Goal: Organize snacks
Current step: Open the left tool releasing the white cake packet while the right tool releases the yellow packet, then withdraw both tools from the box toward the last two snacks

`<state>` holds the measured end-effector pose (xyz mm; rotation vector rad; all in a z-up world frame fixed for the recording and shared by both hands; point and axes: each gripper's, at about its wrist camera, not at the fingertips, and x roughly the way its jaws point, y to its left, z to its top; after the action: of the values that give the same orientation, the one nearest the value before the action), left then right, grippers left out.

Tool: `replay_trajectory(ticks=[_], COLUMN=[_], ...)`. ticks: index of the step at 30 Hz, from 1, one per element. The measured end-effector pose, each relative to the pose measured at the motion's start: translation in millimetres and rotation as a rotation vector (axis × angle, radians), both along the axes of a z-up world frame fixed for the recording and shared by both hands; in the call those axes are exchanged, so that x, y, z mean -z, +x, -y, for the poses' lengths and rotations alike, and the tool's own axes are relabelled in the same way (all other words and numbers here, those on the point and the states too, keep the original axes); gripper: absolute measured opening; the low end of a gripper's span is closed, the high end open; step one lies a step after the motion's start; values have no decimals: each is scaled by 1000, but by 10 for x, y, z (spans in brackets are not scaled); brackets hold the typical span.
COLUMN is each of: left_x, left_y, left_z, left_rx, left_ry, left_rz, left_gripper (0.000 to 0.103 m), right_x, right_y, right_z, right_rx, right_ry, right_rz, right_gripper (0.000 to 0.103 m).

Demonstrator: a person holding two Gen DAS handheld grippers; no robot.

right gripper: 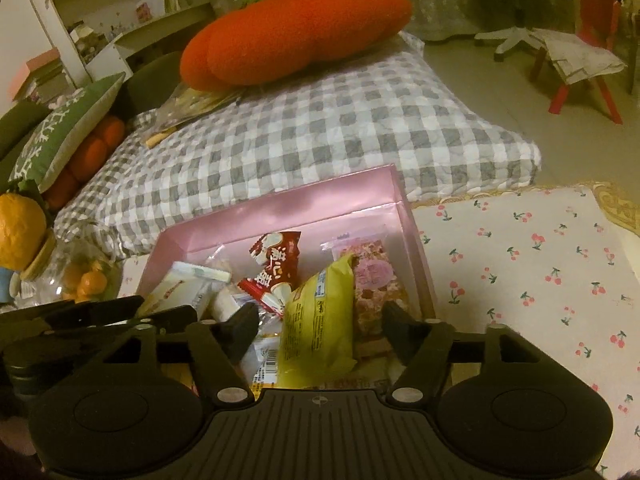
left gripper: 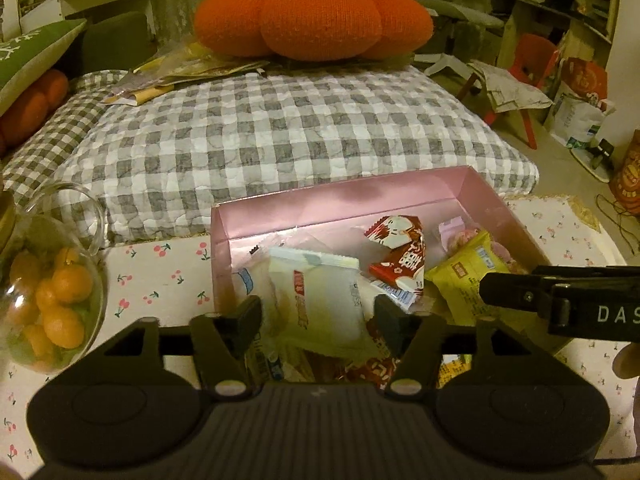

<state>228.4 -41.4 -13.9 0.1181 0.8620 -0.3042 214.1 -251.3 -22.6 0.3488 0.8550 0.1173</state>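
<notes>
A: Cherry-print white tablecloth [right gripper: 520, 272] under everything, grey-and-white checked cushion [left gripper: 280, 132] far side w/ a knitted orange pumpkin pillow [left gripper: 312, 16] on top. Where are your snacks?

B: All in the shallow pink cardboard box [left gripper: 340, 200], near edge of cushion. Pale cream wrapped snack [left gripper: 320, 300] left, red-and-white packet [right gripper: 276, 272] mid, yellow packet [right gripper: 320, 320] right, pink floral bar [right gripper: 376, 284] beside it.

A: Your jaws?

B: Your left gripper [left gripper: 316, 316] is spread wide, cream snack between the fingers, not clamped. Your right gripper [right gripper: 320, 324] is wide too, straddling the yellow packet. Glass jar of small oranges [left gripper: 52, 292] sits left of box.
</notes>
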Motion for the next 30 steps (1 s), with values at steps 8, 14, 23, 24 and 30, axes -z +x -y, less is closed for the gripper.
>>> replay_trajectory(ticks=[8,14,23,24,30], left_x=[-144,-227,-209,-199,-156], left_y=[-185,-378,-713,-741,-903], left_z=[-72,-180,-314,-324,-366], left_rx=[2,2,-8,-10,-3], left_ry=[-22,-47,-49,-41,-22], left_rz=[-4,-25,-28,-27,-38], left_gripper=[97,103,103,103,103], right_x=[-128,-241,-332,-337,-373], right_y=[-170,-376,-735,-775,-979], right_z=[102,168,138,121,8], right_rx=[29,30,4,-5,-60], right_ry=[0,-18,-72,-89,-175], right_rz=[10,28,69,74,97], right_gripper=[89,93,98,98,98])
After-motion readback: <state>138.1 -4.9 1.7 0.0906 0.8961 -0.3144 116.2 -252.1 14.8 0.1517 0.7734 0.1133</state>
